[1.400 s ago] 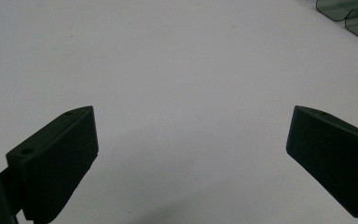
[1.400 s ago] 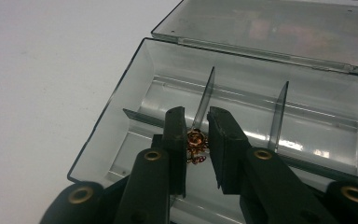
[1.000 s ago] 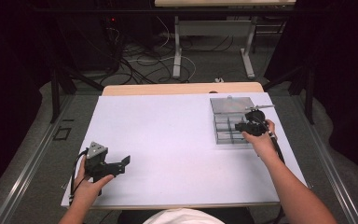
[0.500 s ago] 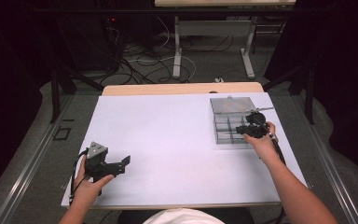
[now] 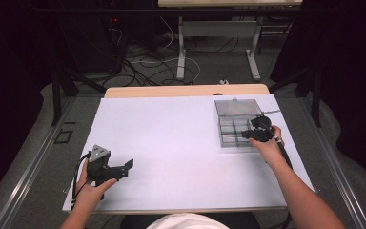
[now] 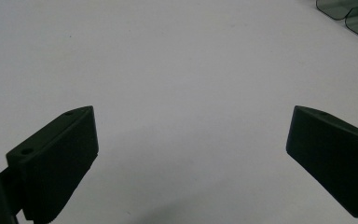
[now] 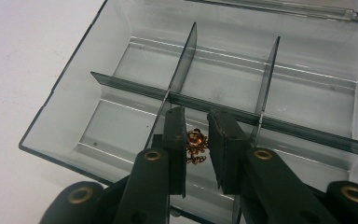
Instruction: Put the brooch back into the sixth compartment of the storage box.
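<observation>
A clear grey plastic organiser box [image 5: 228, 139] with divided compartments lies at the table's right side, its lid [image 5: 236, 107] folded back. My right gripper [image 5: 248, 135] reaches down into the box's middle front compartment [image 7: 242, 154]. Its jaws stand narrowly apart and close around a small gold trinket with a short chain [image 7: 196, 142]. My left gripper [image 5: 126, 167] rests near the front left of the white table [image 5: 171, 143]. In the left gripper view its wide-open jaws [image 6: 191, 154] have only bare table between them.
The box's other compartments [image 7: 121, 126] look bare. Corners of translucent grey plastic [image 6: 349, 9] show at the top right of the left gripper view. Beyond the table's far edge are desk legs and cables [image 5: 138, 57] on the floor.
My right gripper has shifted slightly over the box. The left gripper has not moved.
</observation>
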Demonstrator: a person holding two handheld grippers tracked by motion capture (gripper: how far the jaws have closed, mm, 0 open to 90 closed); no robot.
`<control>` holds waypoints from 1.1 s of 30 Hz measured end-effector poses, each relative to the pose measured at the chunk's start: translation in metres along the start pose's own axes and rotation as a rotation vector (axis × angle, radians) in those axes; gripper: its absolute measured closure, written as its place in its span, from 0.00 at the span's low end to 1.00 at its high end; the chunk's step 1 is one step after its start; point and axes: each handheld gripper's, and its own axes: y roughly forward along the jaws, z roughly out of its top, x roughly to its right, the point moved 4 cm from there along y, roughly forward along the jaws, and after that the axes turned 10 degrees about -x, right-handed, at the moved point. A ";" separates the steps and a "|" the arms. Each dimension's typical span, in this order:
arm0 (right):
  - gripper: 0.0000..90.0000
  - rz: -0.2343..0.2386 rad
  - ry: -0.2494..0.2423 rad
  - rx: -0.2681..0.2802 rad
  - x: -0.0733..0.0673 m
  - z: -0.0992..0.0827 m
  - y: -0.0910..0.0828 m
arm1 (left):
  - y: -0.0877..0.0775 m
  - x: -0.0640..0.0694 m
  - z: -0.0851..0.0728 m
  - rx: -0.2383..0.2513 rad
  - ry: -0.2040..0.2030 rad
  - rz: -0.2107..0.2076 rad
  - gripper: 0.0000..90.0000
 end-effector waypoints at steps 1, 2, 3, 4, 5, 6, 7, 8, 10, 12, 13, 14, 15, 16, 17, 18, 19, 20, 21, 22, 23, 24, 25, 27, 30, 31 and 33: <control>0.86 0.003 0.006 0.000 0.000 0.000 0.000 | 0.000 0.000 0.000 0.000 0.000 0.000 0.03; 0.86 0.003 0.004 0.000 0.000 0.000 0.000 | 0.000 0.000 0.000 0.000 0.000 0.000 0.03; 0.86 0.004 0.003 -0.002 0.000 0.000 0.000 | 0.000 0.000 0.000 -0.001 0.000 0.000 0.03; 0.86 0.002 0.005 -0.004 0.001 0.000 0.000 | 0.000 0.000 0.000 -0.001 0.001 0.000 0.03; 0.86 -0.002 0.007 -0.006 0.001 -0.001 0.000 | 0.000 0.000 0.000 0.000 0.000 0.000 0.03; 0.86 -0.004 0.007 -0.003 0.002 -0.001 0.000 | 0.000 0.000 0.000 0.000 0.000 0.000 0.03; 0.86 -0.008 0.009 -0.005 0.003 -0.001 0.000 | 0.000 0.000 0.000 0.000 -0.001 0.000 0.03; 0.86 -0.008 0.007 -0.005 0.005 -0.001 -0.001 | 0.000 0.000 0.000 0.001 0.000 0.000 0.03; 0.86 -0.013 0.011 -0.002 0.008 -0.001 -0.003 | 0.000 0.000 0.000 0.001 -0.002 0.001 0.03; 0.86 -0.016 0.021 0.006 0.010 -0.002 -0.006 | 0.000 0.000 0.000 0.000 0.000 0.000 0.03; 0.86 -0.016 0.025 0.009 0.011 -0.002 -0.007 | 0.000 0.000 0.000 0.000 0.001 0.001 0.03; 0.86 -0.021 0.036 0.009 0.013 -0.002 -0.008 | 0.000 0.000 0.000 -0.001 0.001 0.001 0.03; 0.86 -0.021 0.030 0.012 0.015 -0.002 -0.010 | 0.000 0.000 0.000 -0.001 0.002 0.001 0.03; 0.86 -0.023 0.038 0.010 0.016 -0.003 -0.011 | 0.000 0.000 0.000 -0.002 0.003 0.001 0.03; 0.86 -0.026 0.041 0.010 0.018 -0.003 -0.011 | 0.000 0.000 0.000 -0.005 0.004 0.001 0.03; 0.86 -0.029 0.045 0.009 0.019 -0.004 -0.012 | 0.000 0.000 0.000 -0.005 0.003 0.001 0.03; 0.86 -0.032 0.043 0.009 0.021 -0.005 -0.012 | 0.000 0.001 0.000 -0.005 0.003 0.001 0.03; 0.86 -0.034 0.047 0.010 0.022 -0.005 -0.013 | 0.000 0.001 0.000 -0.004 0.003 0.001 0.03; 0.86 -0.038 0.049 0.010 0.023 -0.006 -0.013 | 0.000 0.001 0.000 -0.006 0.003 0.001 0.03; 0.86 -0.042 0.047 0.007 0.025 -0.006 -0.013 | 0.001 0.001 0.000 -0.006 0.004 0.001 0.03; 0.86 -0.044 0.051 0.005 0.026 -0.007 -0.013 | 0.001 0.001 0.000 -0.006 0.004 0.000 0.03; 0.86 -0.047 0.051 0.002 0.028 -0.008 -0.012 | 0.001 0.001 0.000 -0.005 0.007 0.000 0.03; 0.86 -0.047 0.058 -0.003 0.029 -0.009 -0.012 | 0.001 0.001 0.000 -0.005 0.006 0.000 0.03; 0.86 -0.056 0.068 -0.007 0.033 -0.010 -0.010 | 0.001 0.001 0.000 -0.005 0.006 0.000 0.03; 0.86 -0.061 0.081 -0.007 0.037 -0.011 -0.009 | 0.001 0.001 0.000 -0.004 0.004 0.000 0.03; 0.86 -0.066 0.081 -0.014 0.039 -0.012 -0.009 | 0.001 0.001 0.000 -0.004 0.006 0.000 0.03; 0.86 -0.065 0.092 -0.010 0.041 -0.013 -0.009 | 0.001 0.001 0.000 -0.003 0.006 -0.001 0.03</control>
